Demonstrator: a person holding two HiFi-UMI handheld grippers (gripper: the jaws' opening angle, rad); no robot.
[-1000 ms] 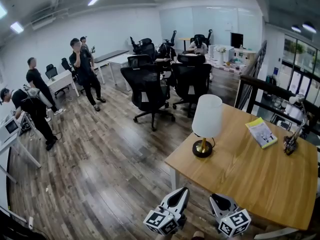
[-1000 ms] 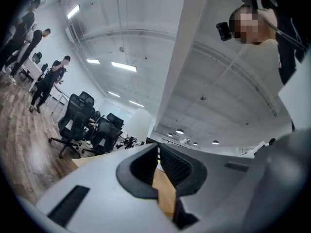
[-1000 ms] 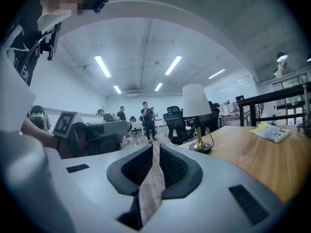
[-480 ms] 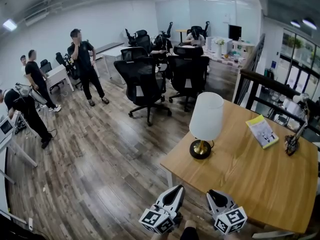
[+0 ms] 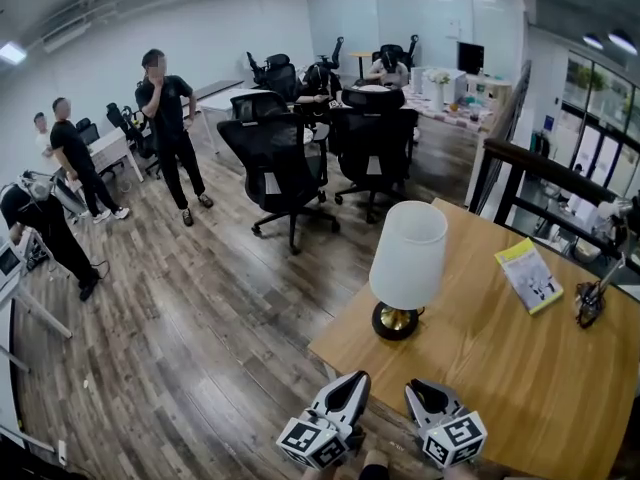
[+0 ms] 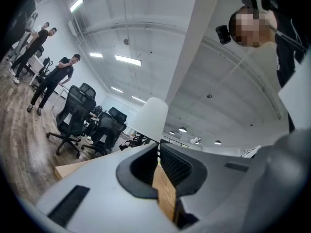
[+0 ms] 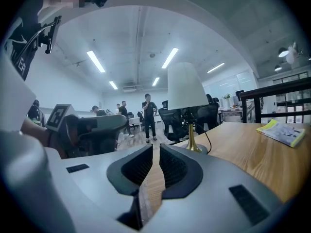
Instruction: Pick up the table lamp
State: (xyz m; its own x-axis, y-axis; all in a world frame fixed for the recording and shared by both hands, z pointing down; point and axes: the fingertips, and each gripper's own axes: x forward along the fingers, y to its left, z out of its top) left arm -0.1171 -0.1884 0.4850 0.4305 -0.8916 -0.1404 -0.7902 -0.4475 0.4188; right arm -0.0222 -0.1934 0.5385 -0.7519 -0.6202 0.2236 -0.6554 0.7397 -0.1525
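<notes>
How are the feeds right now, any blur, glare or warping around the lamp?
Head view: sharp, evenly lit, fisheye bowing the table edges, no glare on the table lamp. Left gripper view: tilted, dark vignetted corners, its shade washed pale against the ceiling. Right gripper view: lamp crisp, foreground soft.

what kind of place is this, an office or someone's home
Most likely an open-plan office. A cluster of black swivel chairs fills the middle of the room, white desks line the wall, and a monitor stands at the far end. The table lamp sits on a wooden table.

Grey grippers (image 5: 359,377) — black-and-white marker cubes (image 5: 312,443)
</notes>
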